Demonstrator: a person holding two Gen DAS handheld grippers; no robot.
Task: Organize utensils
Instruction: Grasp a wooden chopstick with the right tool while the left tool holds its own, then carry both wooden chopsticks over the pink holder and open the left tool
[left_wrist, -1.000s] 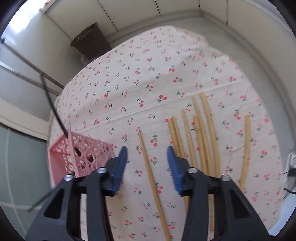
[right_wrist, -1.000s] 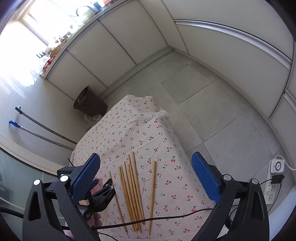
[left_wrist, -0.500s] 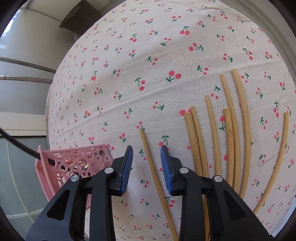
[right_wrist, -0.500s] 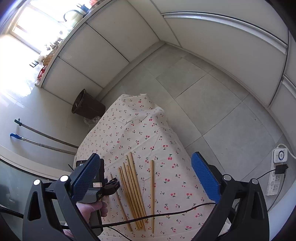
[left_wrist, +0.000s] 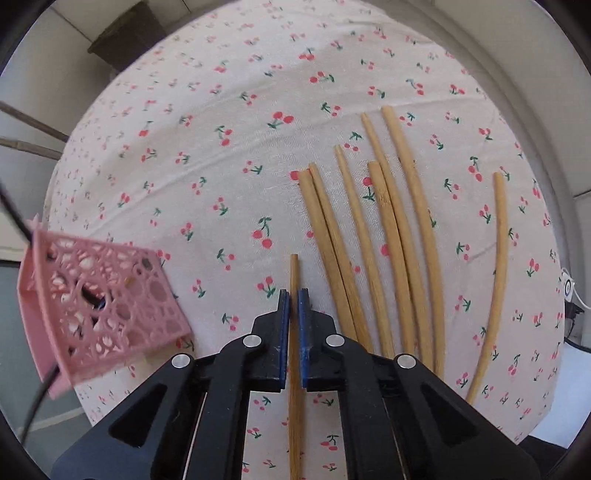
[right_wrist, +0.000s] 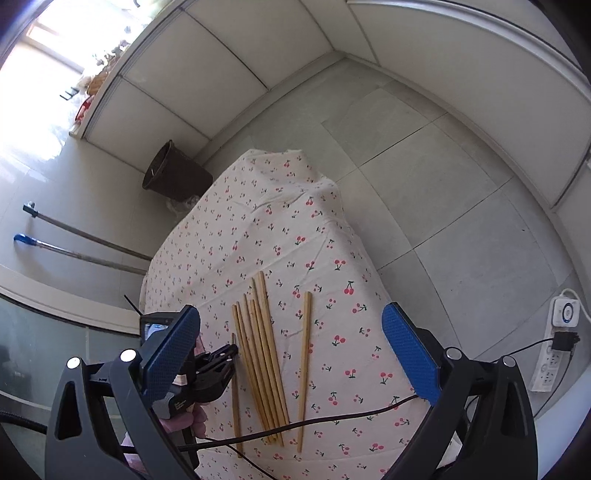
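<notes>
Cherry-print tablecloth (right_wrist: 280, 236), grey-tiled floor (right_wrist: 424, 177)

The left gripper (left_wrist: 293, 295) is dropping toward the cloth. Its jaws are closing around the single chopstick (left_wrist: 294, 269).

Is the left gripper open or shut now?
Shut. The left gripper has just been closing, and its blue pads now press a single chopstick lying on the tablecloth.
</notes>
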